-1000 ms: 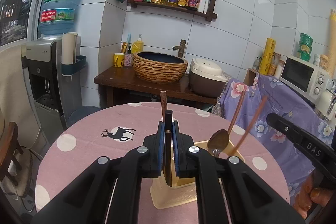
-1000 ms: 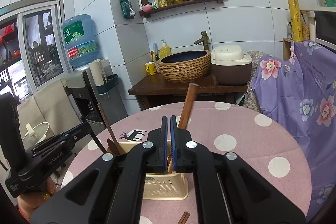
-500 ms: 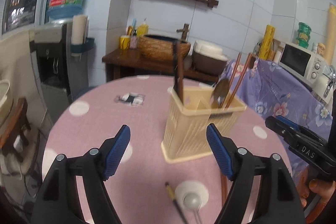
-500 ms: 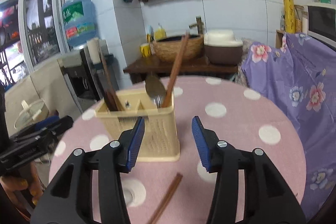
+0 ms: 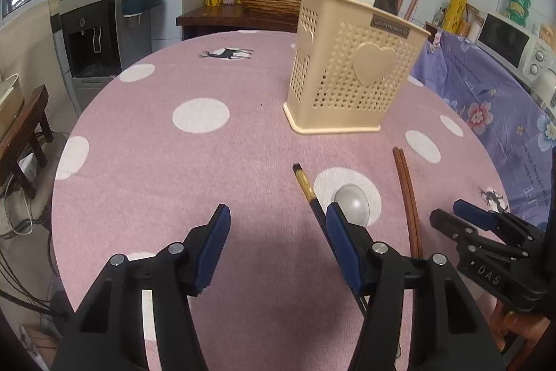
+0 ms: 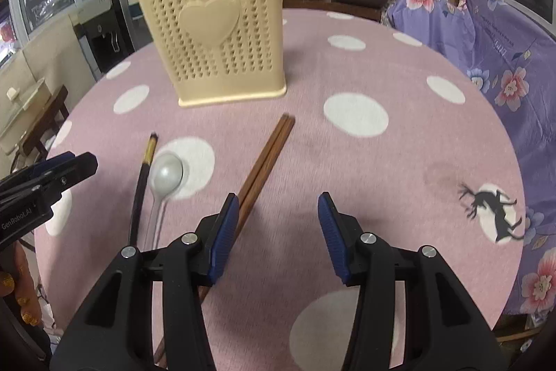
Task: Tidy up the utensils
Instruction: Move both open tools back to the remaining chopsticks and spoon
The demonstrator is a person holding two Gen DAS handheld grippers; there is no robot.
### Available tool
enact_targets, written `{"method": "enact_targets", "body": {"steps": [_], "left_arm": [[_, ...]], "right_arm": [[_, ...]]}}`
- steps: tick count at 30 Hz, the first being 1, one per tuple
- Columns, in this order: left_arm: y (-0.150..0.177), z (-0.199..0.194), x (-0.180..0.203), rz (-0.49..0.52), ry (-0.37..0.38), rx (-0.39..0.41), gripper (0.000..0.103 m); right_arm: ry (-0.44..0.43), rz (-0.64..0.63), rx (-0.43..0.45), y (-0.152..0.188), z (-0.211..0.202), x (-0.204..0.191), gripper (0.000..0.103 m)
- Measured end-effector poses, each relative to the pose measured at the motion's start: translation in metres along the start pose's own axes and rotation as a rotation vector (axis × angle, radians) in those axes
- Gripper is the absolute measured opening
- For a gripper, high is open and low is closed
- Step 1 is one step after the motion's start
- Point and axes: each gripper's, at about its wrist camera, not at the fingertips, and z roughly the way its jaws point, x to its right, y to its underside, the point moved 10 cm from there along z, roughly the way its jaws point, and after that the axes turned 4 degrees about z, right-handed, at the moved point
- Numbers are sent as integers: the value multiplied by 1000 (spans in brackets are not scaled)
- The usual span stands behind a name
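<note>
From the left wrist, the cream utensil holder [image 5: 351,68] is seen holding a spoon and chopsticks beyond the partly closed, empty left gripper [image 5: 278,246], while from the right wrist loose brown chopsticks [image 6: 266,162] are seen before the holder, beside the empty half-open right gripper [image 6: 278,232].

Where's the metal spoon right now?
The metal spoon lies flat on the pink dotted tablecloth, bowl on a white dot. It sits between a black chopstick and a brown chopstick pair, in front of the beige holder.
</note>
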Motion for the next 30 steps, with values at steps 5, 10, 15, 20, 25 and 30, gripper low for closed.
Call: {"method": "enact_targets", "body": {"steps": [5, 10, 15, 20, 25, 30], "left_arm": [[11, 4, 10, 17, 9, -22, 56], [17, 5, 15, 25, 13, -33, 56], [22, 5, 15, 22, 13, -41, 56], [24, 11, 18, 14, 20, -57, 53], [26, 17, 29, 34, 31, -71, 50], [26, 24, 36, 51, 23, -84, 46]], "right_arm": [[8, -24, -30, 13, 4, -12, 48], [37, -27, -37, 13, 1, -11, 48], [53, 40, -55, 11, -5, 20, 48], [8, 107, -36, 5, -10, 30, 48], [-27, 89, -36, 5, -6, 13, 48], [-24, 77, -28, 6, -6, 9, 48]]}}
